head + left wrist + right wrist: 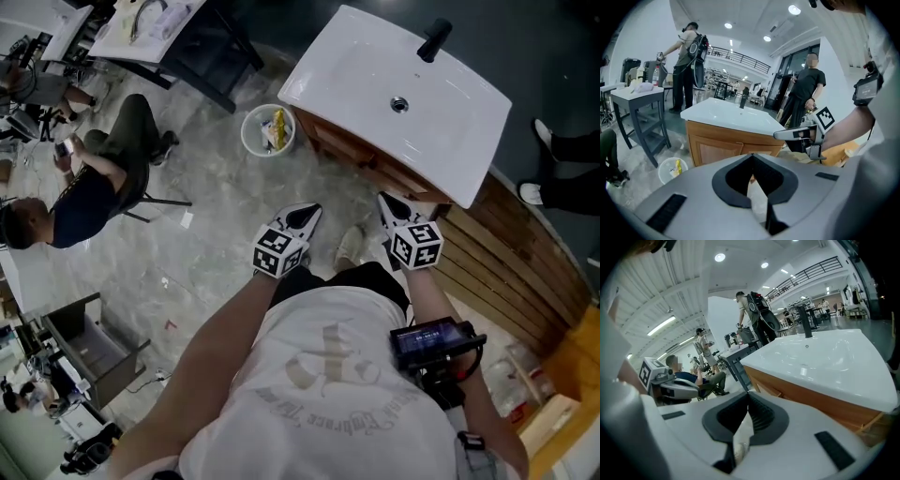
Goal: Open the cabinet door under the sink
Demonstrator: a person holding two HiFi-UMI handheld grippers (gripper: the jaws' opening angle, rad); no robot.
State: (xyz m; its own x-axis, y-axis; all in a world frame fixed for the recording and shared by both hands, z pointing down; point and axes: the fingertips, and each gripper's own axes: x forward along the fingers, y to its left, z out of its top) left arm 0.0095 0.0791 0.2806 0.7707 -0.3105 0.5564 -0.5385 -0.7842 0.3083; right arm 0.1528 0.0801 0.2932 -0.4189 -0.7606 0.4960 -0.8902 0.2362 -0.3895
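Note:
The white sink (403,94) with its black faucet (434,39) tops a wooden cabinet (342,148). In the left gripper view the cabinet doors (717,149) sit flush and closed under the sink (731,115). My left gripper (312,213) is shut with nothing in it and hangs over the floor, a little short of the cabinet front. My right gripper (384,200), also shut and holding nothing, is beside the cabinet's near corner without touching it. Up close, the left gripper (752,155) and the right gripper (748,395) both show pads pressed together. The cabinet's wooden side (811,399) fills the right.
A white bucket (268,129) with yellow rubbish stands on the floor left of the cabinet. A person sits on a chair (103,178) further left. Slatted wooden boards (506,262) lie to the right. A grey table (640,112) and standing people (806,93) are behind.

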